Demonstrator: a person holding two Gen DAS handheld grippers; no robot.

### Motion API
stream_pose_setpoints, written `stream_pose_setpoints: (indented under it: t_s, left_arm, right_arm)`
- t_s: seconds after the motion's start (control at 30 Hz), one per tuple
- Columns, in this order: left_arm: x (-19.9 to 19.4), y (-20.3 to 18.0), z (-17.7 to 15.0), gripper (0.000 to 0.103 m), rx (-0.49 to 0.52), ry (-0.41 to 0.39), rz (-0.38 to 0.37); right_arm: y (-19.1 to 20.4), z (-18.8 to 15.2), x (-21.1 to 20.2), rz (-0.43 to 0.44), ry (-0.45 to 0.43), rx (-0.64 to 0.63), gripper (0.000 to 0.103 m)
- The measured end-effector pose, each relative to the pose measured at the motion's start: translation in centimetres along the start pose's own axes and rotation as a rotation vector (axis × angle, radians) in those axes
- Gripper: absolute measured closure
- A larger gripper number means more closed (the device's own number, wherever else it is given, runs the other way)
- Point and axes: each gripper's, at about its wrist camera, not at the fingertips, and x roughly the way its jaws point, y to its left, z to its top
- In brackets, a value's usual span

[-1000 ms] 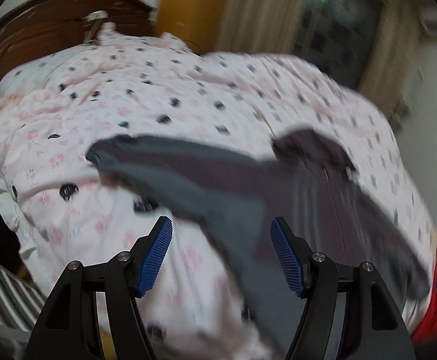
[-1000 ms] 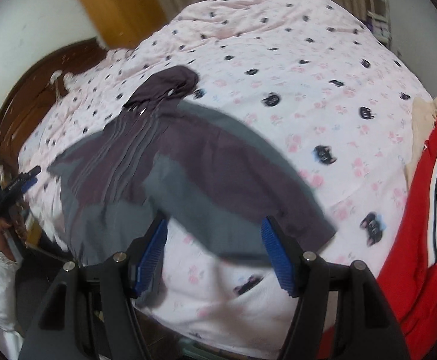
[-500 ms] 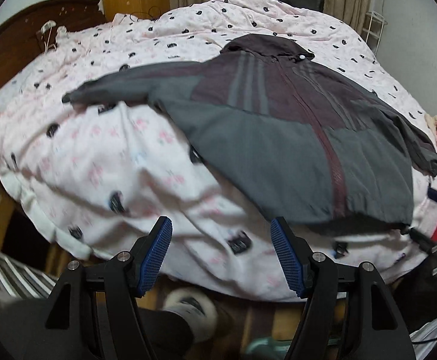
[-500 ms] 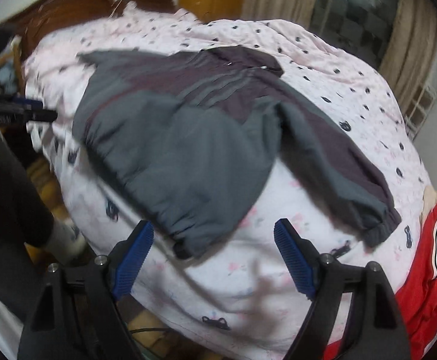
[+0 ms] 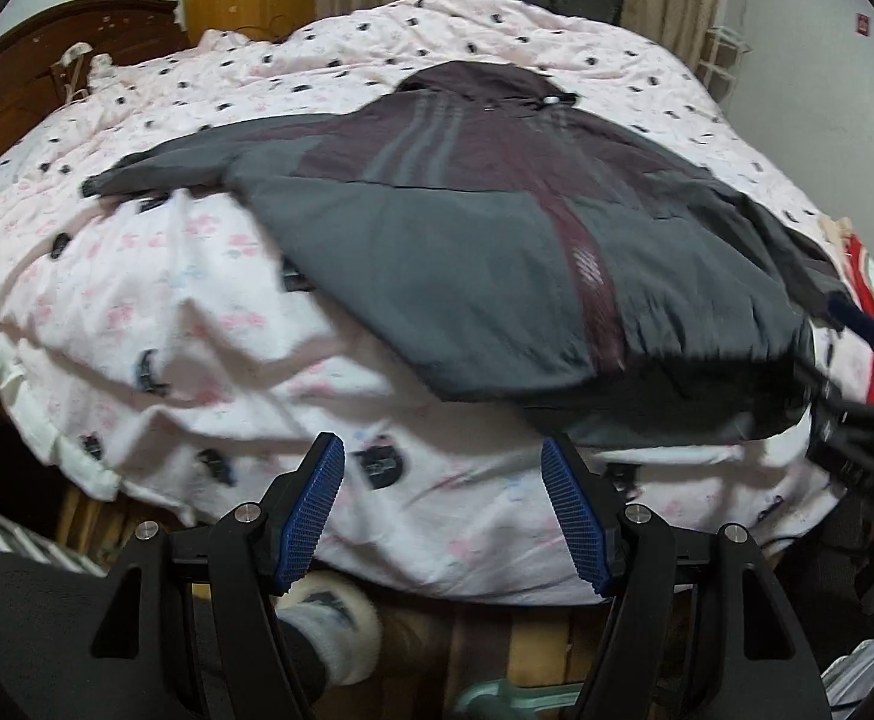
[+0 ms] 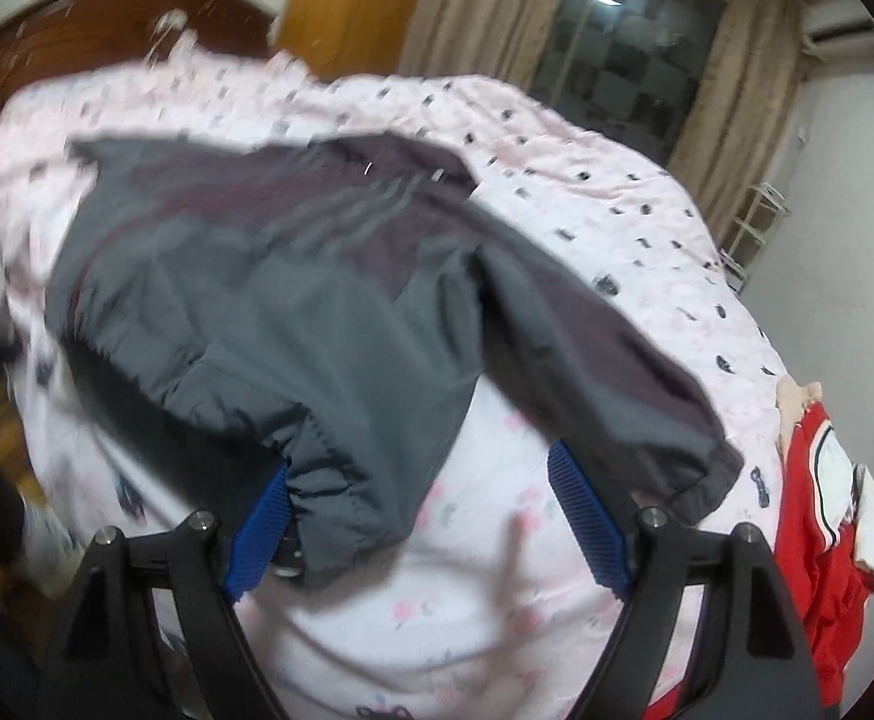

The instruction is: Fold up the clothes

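Note:
A grey and maroon hooded jacket [image 5: 497,252] lies spread flat on the pink patterned quilt [image 5: 155,300], hood away from me and hem near the bed's front edge. My left gripper [image 5: 443,468] hangs open just off that edge, left of the hem, with only quilt between its blue pads. In the right wrist view the jacket [image 6: 293,276] fills the left half, and its right sleeve [image 6: 605,360] runs down to the right. My right gripper [image 6: 422,462] stands wide open. The hem corner [image 6: 353,498] lies between its jaws, draped over the left pad, unpinched.
A red and white garment [image 6: 821,510] lies at the bed's right edge. A dark wooden headboard [image 5: 47,60] stands at the left, with curtains and a window [image 6: 635,42] behind. A person's socked foot [image 5: 329,618] is on the floor below the bed edge.
Both grippers swung round and dropped toward the bed's near edge. The jacket now lies spread flat. The right jaws widened and the hem corner now lies between them.

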Motion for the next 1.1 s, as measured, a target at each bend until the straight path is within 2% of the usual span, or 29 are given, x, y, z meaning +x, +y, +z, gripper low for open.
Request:
stream_pose_setpoints:
  t_s: [0.2,0.37,0.47,0.57,0.67,0.7,0.73,0.77,0.8,0.87,1.1]
  left_arm:
    - [0.7,-2.1,1.5,0.040,-0.014,-0.068,-0.059]
    - [2.2,-1.8,2.9,0.040,-0.082,-0.132,-0.018]
    - [3.2,-1.5,3.3,0.040,-0.097,-0.167,0.033]
    - [3.1,-1.4,3.0,0.040,-0.087,-0.234,0.161]
    - [2.9,-0.6,2.9,0.039,-0.103,-0.260,0.251]
    - [2.8,-0.1,2.8,0.039,-0.106,-0.263,0.290]
    - [2.7,0.4,2.8,0.032,-0.116,-0.265,0.316]
    - [2.6,0.9,2.9,0.021,-0.130,-0.266,0.333]
    - [2.2,1.5,2.9,0.020,-0.145,-0.275,0.353]
    - [0.9,1.9,3.0,0.018,-0.154,-0.307,0.377]
    - [-3.8,2.8,3.8,0.016,-0.093,-0.404,0.498]
  right_arm:
    - [-0.9,2.1,-1.5,-0.014,-0.051,0.038,0.019]
    - [-1.3,2.5,-1.4,-0.043,-0.057,0.059,0.019]
    - [-1.9,2.7,-1.5,-0.057,-0.064,0.090,0.018]
    - [-2.4,2.9,-1.7,-0.076,-0.075,0.114,0.018]
    - [-3.1,3.1,-1.9,-0.091,-0.089,0.142,0.018]
    - [-3.4,3.2,-2.0,-0.093,-0.092,0.151,0.017]
    - [-3.6,3.2,-2.1,-0.093,-0.094,0.159,0.017]
    - [-3.9,3.3,-2.1,-0.093,-0.095,0.168,0.017]
    - [-4.1,3.3,-2.2,-0.093,-0.097,0.174,0.016]
    - [-4.2,3.4,-2.4,-0.093,-0.103,0.175,0.016]
    - [-5.2,4.0,-3.6,-0.086,-0.136,0.205,0.016]
